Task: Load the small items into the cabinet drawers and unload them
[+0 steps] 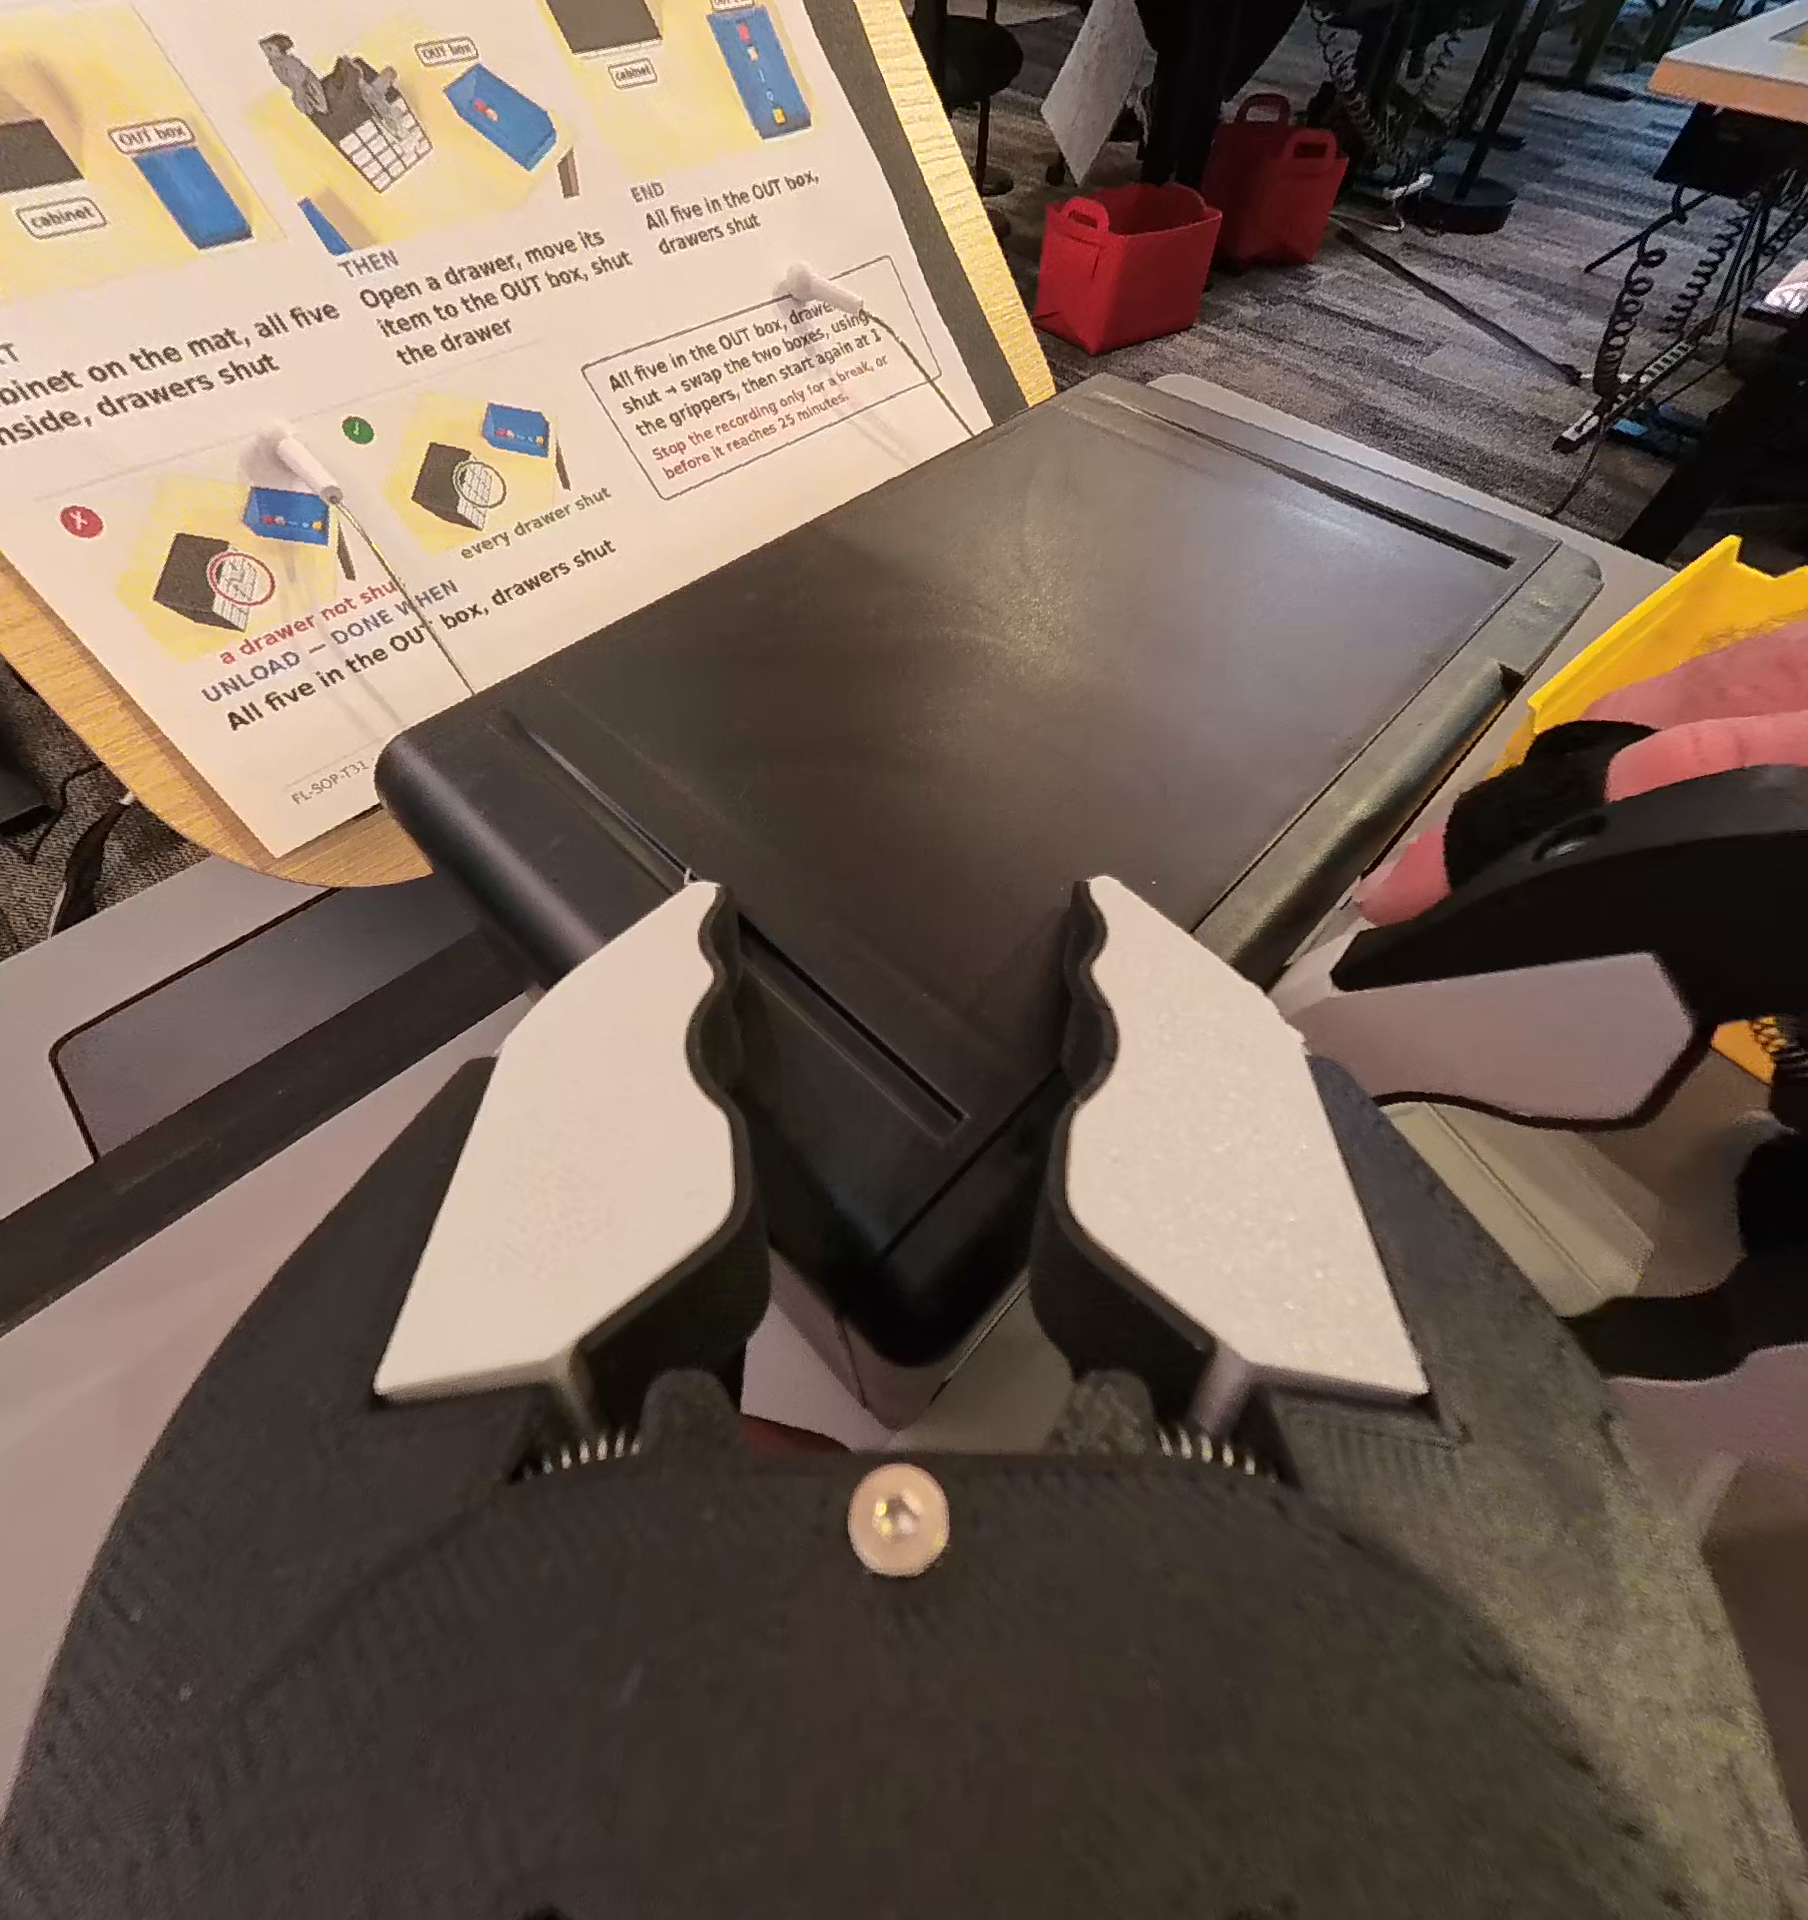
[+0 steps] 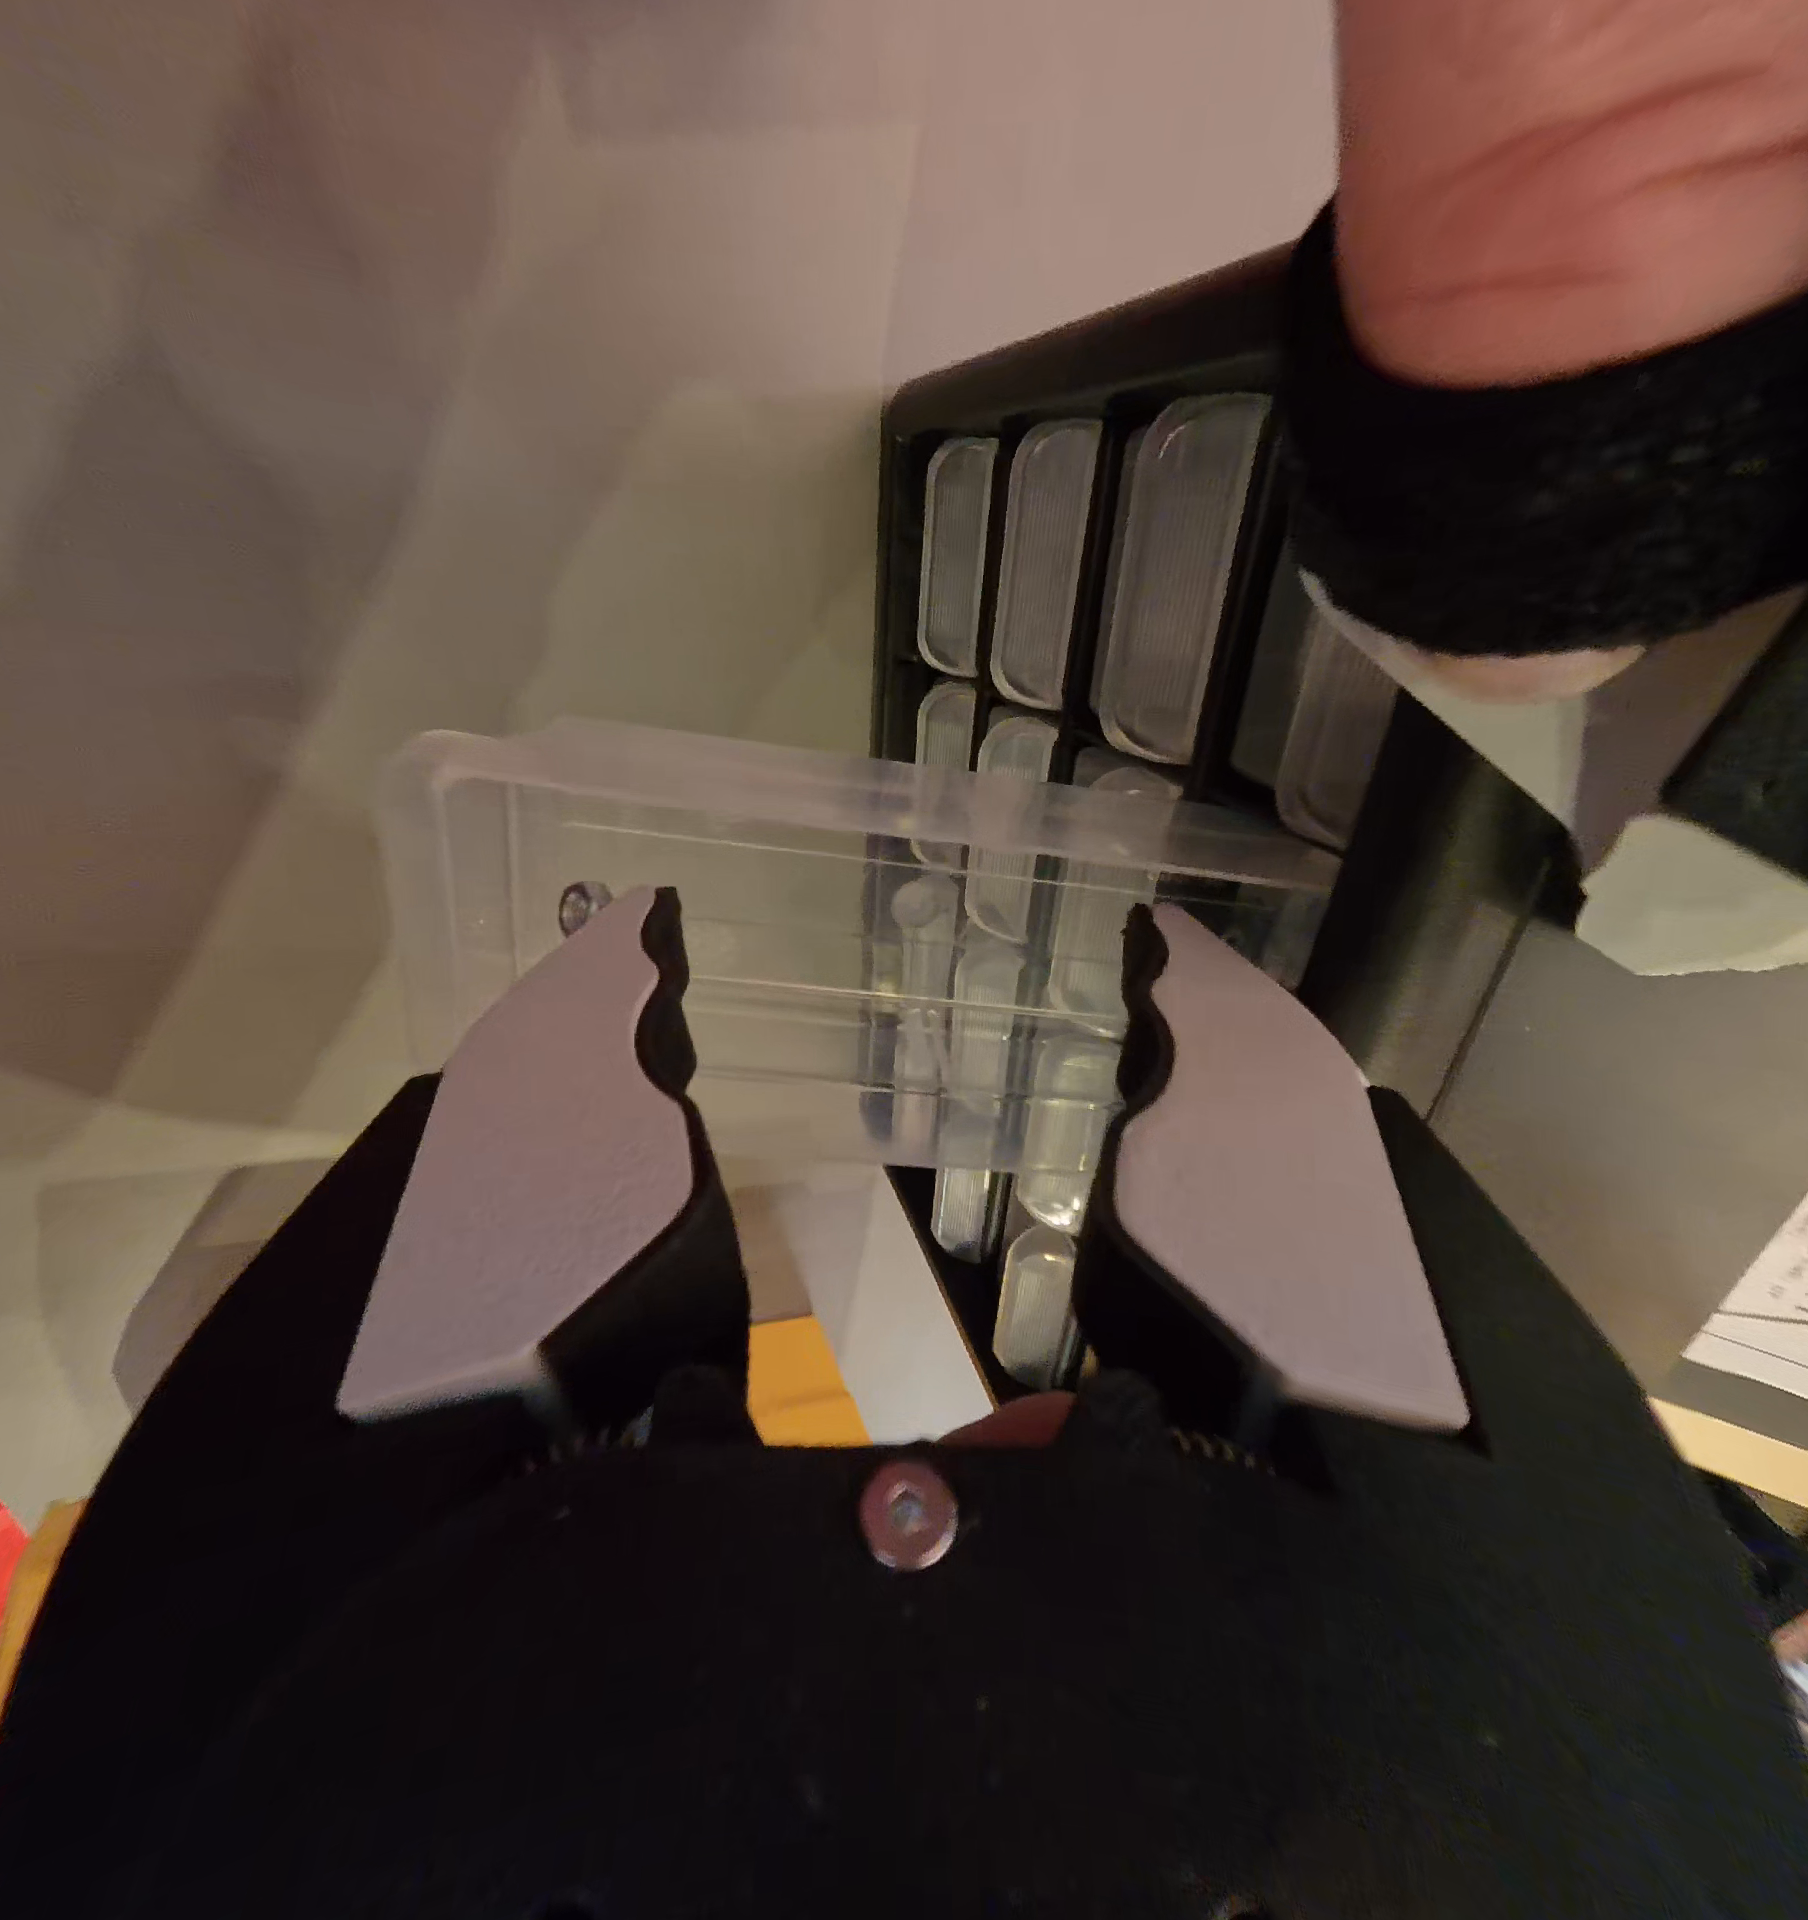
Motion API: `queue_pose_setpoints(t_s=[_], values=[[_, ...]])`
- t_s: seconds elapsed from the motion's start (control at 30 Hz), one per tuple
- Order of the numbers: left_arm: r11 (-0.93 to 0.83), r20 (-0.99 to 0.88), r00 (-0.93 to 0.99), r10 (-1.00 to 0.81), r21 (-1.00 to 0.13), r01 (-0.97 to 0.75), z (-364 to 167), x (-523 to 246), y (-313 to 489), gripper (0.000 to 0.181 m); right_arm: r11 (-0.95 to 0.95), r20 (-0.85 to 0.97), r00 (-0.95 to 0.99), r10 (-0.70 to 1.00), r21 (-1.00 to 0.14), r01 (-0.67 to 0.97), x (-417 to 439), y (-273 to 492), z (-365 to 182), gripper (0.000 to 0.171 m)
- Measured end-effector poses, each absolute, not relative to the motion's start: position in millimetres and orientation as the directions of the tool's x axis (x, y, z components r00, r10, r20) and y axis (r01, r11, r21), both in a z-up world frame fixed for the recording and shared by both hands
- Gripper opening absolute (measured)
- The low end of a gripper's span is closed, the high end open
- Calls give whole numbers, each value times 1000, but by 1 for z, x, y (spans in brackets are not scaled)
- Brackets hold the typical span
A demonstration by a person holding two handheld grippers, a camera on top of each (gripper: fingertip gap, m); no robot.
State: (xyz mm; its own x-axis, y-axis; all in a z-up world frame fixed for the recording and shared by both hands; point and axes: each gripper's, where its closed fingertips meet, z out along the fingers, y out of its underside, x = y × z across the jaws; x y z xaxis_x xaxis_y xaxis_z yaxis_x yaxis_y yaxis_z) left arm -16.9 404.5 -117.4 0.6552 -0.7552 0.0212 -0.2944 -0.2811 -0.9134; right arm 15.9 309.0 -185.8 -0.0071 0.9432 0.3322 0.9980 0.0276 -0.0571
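Note:
The black cabinet [image 1: 1035,665] fills the left wrist view from above. My left gripper [image 1: 902,894] is open, its fingers straddling the cabinet's near corner. In the right wrist view the cabinet [image 2: 1419,935] shows its front of clear drawers [image 2: 1045,561]. One clear drawer [image 2: 775,831] is pulled far out to the left. A small metal item [image 2: 573,906] lies at its outer end. My right gripper [image 2: 902,912] is open, its fingertips just below that drawer and holding nothing. It also shows at the right edge of the left wrist view [image 1: 1658,914].
An instruction sheet [image 1: 412,343] on a board leans behind the cabinet. A yellow box [image 1: 1689,623] stands to the right. Red bags [image 1: 1128,260] sit on the floor beyond. The hand holding the left gripper [image 2: 1606,208] rests over the cabinet's top.

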Motion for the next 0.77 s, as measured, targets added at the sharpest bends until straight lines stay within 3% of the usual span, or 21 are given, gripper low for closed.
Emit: queue_pose_setpoints(t_s=[0.23,0.53,0.77], values=[[-281,20,655,-755,-913,-296,-117,-17,404,61,10,260,21,966,-117,993,14,301,-178,88],[-281,21,655,-755,-914,-294,-117,-17,404,61,-7,276,27,961,-72,997,16,304,-188,88],[-280,22,656,-755,-914,-292,-117,-17,404,60,0,326,16,945,-51,999,17,310,-187,77]])
